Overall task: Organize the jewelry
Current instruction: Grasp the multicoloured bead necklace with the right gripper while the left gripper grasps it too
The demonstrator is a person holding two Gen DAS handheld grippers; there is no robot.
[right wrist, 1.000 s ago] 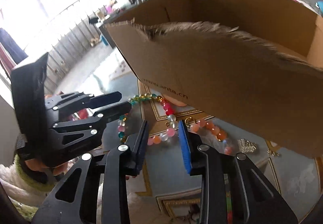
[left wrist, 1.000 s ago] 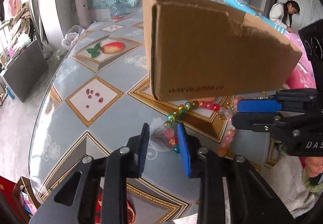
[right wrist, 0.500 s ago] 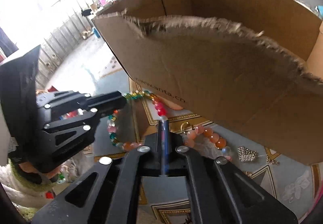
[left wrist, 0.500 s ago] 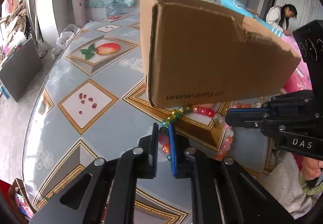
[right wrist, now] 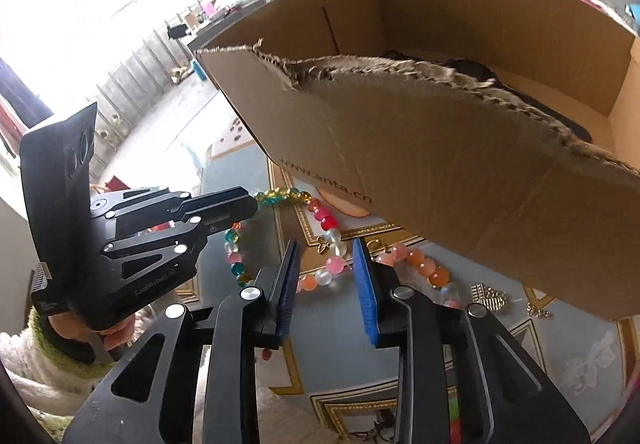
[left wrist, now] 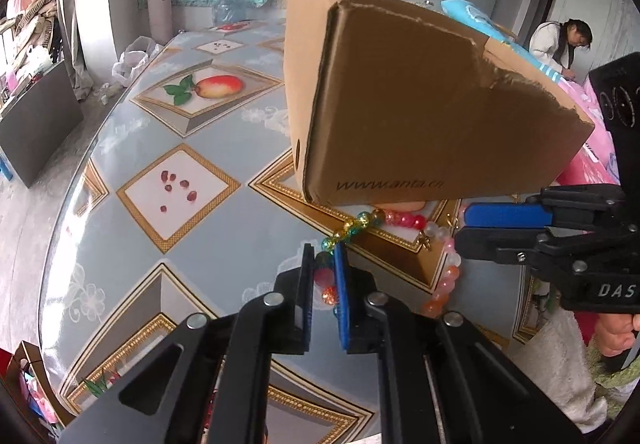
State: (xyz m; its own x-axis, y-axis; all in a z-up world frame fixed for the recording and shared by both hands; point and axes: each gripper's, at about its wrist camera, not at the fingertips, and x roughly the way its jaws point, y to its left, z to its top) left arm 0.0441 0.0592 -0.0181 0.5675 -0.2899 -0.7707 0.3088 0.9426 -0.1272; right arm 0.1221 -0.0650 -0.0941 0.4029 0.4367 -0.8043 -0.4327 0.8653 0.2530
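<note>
A string of coloured beads (left wrist: 400, 220) lies on the patterned tablecloth, close under the near wall of a torn cardboard box (left wrist: 420, 116). My left gripper (left wrist: 324, 256) is shut on the string's left end, with pink and orange beads pinched between its pads. In the right wrist view the beads (right wrist: 328, 222) curve between the fingers of my right gripper (right wrist: 326, 248); its jaws are opening and its pads do not touch them. The left gripper (right wrist: 252, 206) comes in from the left, and the box (right wrist: 440, 164) holds something dark.
Small metal charms (right wrist: 488, 296) lie on the cloth to the right, under the box's edge. The table's rounded edge (left wrist: 60, 204) runs along the left. A person (left wrist: 560, 44) sits at the back right, behind pink and blue packages (left wrist: 472, 14).
My left gripper closed on the beads and has held them since. My right gripper shut over the string half a second ago and has opened again.
</note>
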